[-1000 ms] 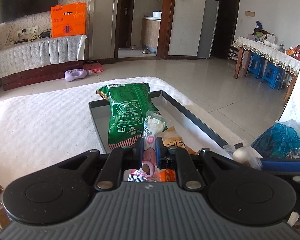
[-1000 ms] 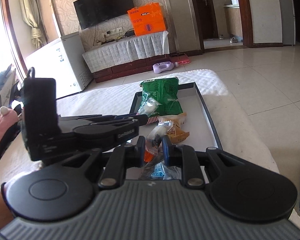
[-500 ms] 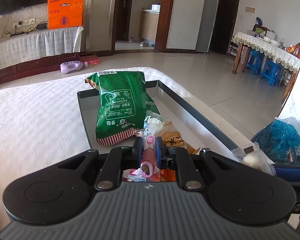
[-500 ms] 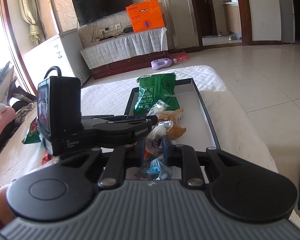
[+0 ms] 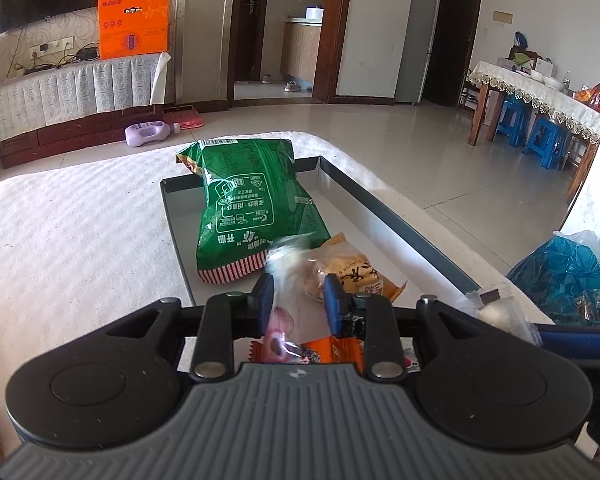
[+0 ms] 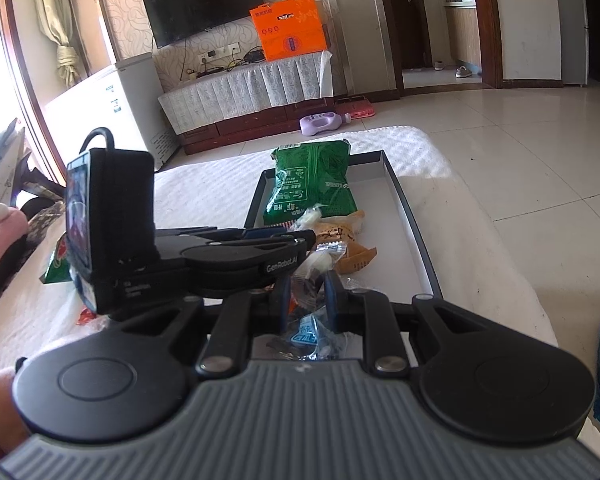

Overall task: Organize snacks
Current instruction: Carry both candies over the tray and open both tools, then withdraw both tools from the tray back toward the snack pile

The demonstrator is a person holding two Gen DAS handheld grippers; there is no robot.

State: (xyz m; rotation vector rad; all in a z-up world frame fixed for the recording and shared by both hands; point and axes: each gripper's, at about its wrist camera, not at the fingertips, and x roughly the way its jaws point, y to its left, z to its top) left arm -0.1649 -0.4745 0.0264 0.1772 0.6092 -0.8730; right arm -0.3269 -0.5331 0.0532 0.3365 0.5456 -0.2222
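Note:
A dark grey tray [image 5: 384, 208] lies on the white cloth and holds a green snack bag [image 5: 248, 204], a tan pastry packet [image 5: 352, 272] and small wrapped sweets. My left gripper [image 5: 298, 298] is open over the tray's near end; a clear wrapped white sweet [image 5: 288, 256] is blurred between its fingers, loose from them. My right gripper [image 6: 306, 294] is shut on another clear wrapped white sweet [image 6: 320, 260] just above the tray [image 6: 412, 220]. The left gripper [image 6: 300, 236] reaches in from the left in the right wrist view.
A blue plastic bag [image 5: 560, 272] sits off the right edge of the cloth. Loose snacks [image 6: 56, 268] lie on the cloth left of the tray. A TV cabinet [image 6: 240, 88], an orange box [image 6: 288, 28] and a purple bottle [image 6: 320, 124] are beyond.
My left gripper has opened and let go of the wrapped sweet, which is dropping towards the tray. My right gripper still holds its sweet and has moved slightly forward.

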